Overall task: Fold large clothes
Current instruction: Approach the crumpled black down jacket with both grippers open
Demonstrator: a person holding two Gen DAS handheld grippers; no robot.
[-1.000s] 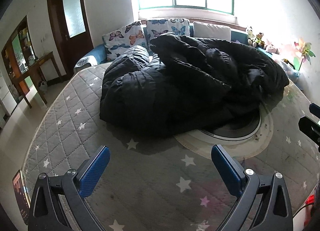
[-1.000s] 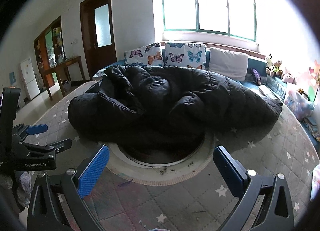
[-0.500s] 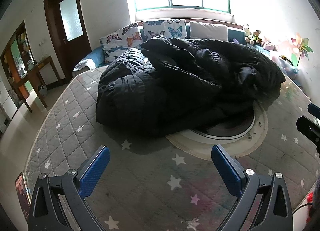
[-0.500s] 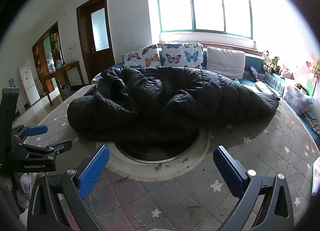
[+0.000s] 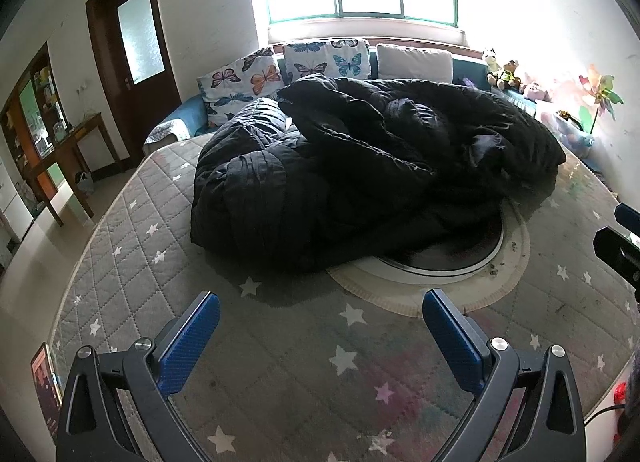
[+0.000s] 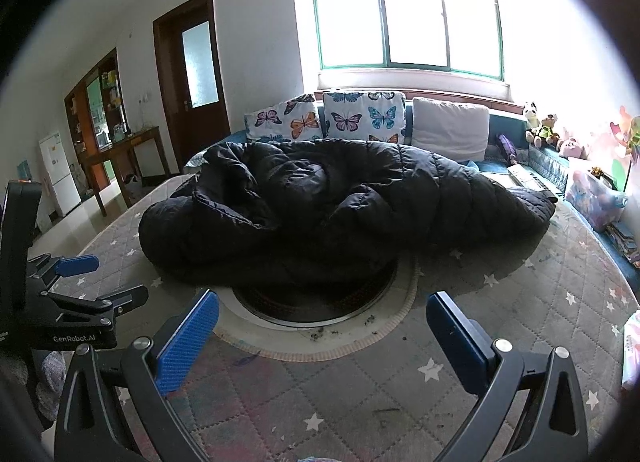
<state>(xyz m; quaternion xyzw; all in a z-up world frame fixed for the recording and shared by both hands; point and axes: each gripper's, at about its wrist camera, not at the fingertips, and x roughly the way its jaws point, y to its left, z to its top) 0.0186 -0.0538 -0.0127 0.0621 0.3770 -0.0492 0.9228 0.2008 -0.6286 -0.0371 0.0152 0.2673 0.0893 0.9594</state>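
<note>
A large black puffy down coat (image 5: 360, 169) lies crumpled in a heap on a grey star-patterned quilted mat (image 5: 280, 342); it also shows in the right wrist view (image 6: 328, 213). It partly covers a round cream-rimmed disc (image 5: 448, 274) in the mat (image 6: 400, 402). My left gripper (image 5: 320, 338) is open and empty, above the mat short of the coat's near edge. My right gripper (image 6: 324, 338) is open and empty, short of the disc (image 6: 320, 322). The left gripper appears at the left of the right wrist view (image 6: 80, 286).
Butterfly-print pillows (image 5: 288, 69) and a white cushion (image 6: 450, 127) line a blue sofa behind the coat. Stuffed toys (image 5: 504, 71) and a pinwheel (image 5: 600, 91) stand at the right. A wooden side table (image 5: 68, 149) and a dark door (image 5: 132, 53) are left. A phone (image 5: 44, 382) lies at the mat's left edge.
Both grippers have drawn back a little and risen, so the coat sits slightly farther and lower in view. The coat has not moved. Both jaws stay open.
</note>
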